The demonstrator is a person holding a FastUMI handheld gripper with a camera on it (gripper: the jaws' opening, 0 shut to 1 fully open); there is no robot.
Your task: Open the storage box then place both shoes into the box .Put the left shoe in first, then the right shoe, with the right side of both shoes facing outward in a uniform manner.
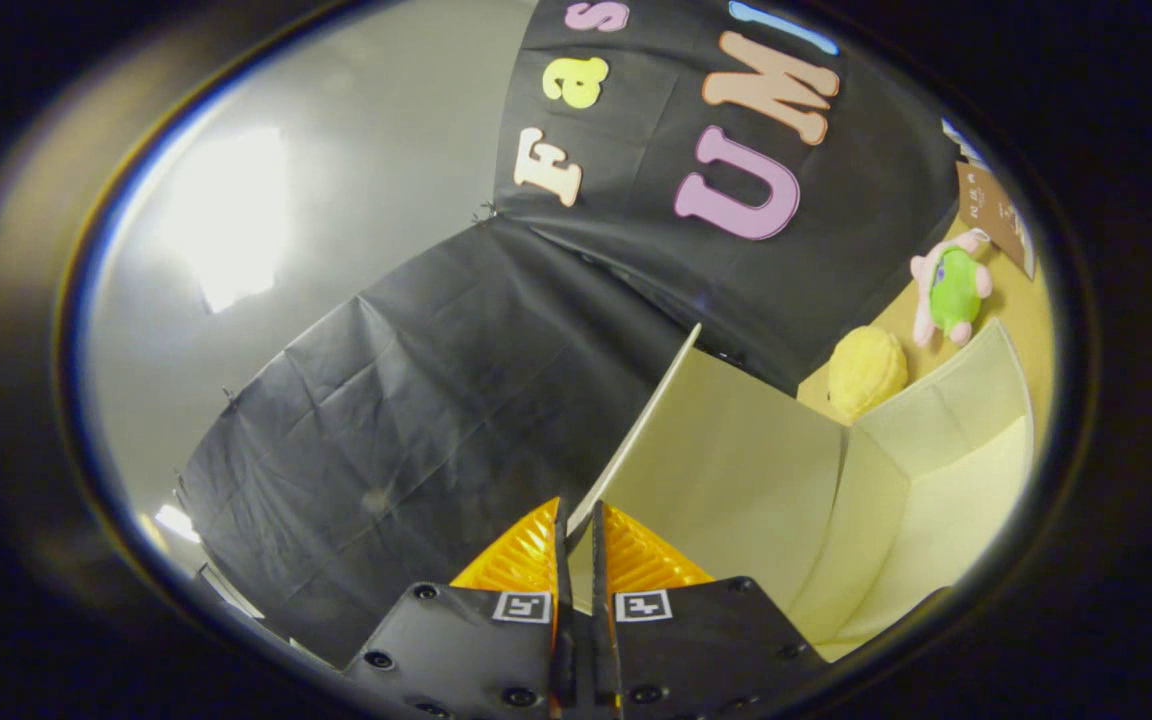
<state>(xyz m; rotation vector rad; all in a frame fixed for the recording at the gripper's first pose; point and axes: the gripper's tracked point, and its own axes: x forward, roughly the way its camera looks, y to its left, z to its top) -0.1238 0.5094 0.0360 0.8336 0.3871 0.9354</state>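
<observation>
The storage box point(936, 500) is cream fabric and stands open just ahead of me and to the right, its pale inside showing with nothing seen in it. Its lid point(726, 450) is swung up and stands nearly on edge. My gripper point(581, 525) is shut on the lid's thin free edge, which runs up and away from between the two fingers. No shoe is in sight.
Beyond the box, on the tan table point(1021, 300), lie a yellow plush toy point(866, 370) and a pink and green plush toy point(951, 285). A brown card point(991, 210) stands farther back. The booth's black cloth wall hangs close behind the lid.
</observation>
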